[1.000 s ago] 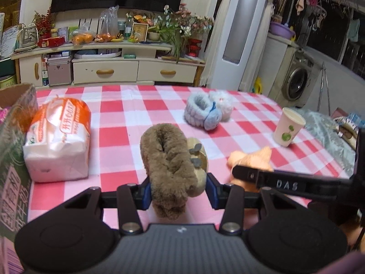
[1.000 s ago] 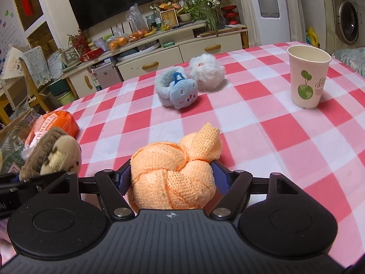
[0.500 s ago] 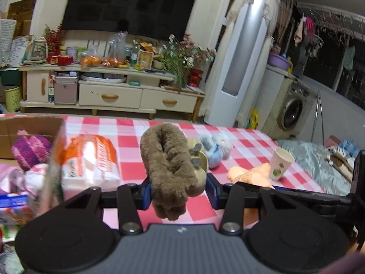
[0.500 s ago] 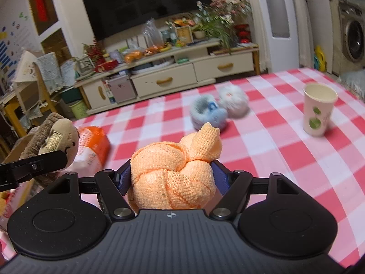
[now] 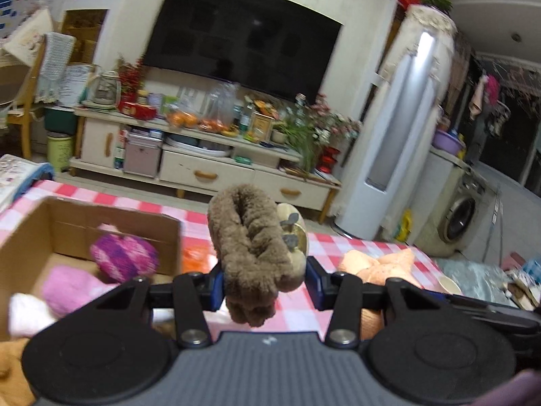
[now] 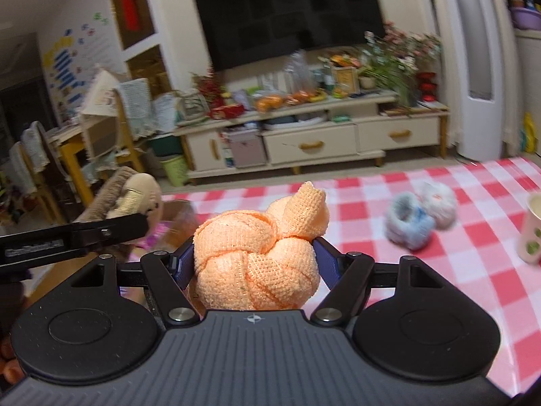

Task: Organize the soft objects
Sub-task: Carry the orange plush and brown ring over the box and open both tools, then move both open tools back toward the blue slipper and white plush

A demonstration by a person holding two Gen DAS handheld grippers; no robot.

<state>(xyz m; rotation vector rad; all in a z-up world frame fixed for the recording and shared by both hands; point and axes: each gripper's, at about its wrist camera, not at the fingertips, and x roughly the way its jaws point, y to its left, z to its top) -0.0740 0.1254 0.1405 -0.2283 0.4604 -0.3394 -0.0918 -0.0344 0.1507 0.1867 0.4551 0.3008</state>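
Observation:
My left gripper (image 5: 263,280) is shut on a brown fuzzy plush slipper (image 5: 250,240) and holds it in the air beside an open cardboard box (image 5: 61,230). The box holds a purple knit ball (image 5: 123,255) and pink soft things (image 5: 67,287). My right gripper (image 6: 253,264) is shut on a knotted orange towel (image 6: 257,260), lifted above the table; the towel also shows in the left wrist view (image 5: 375,264). The slipper shows at left in the right wrist view (image 6: 132,196). A blue and white fluffy slipper pair (image 6: 419,218) lies on the red checked tablecloth (image 6: 473,270).
A paper cup (image 6: 532,233) stands at the table's right edge. An orange packet (image 5: 196,257) lies just behind the box. A TV cabinet (image 6: 304,135) and a white standing air conditioner (image 5: 399,128) are beyond the table.
Both grippers rose and swung left with their loads. The left one now hangs by the open box, which has come fully into view. The table has dropped lower in both views.

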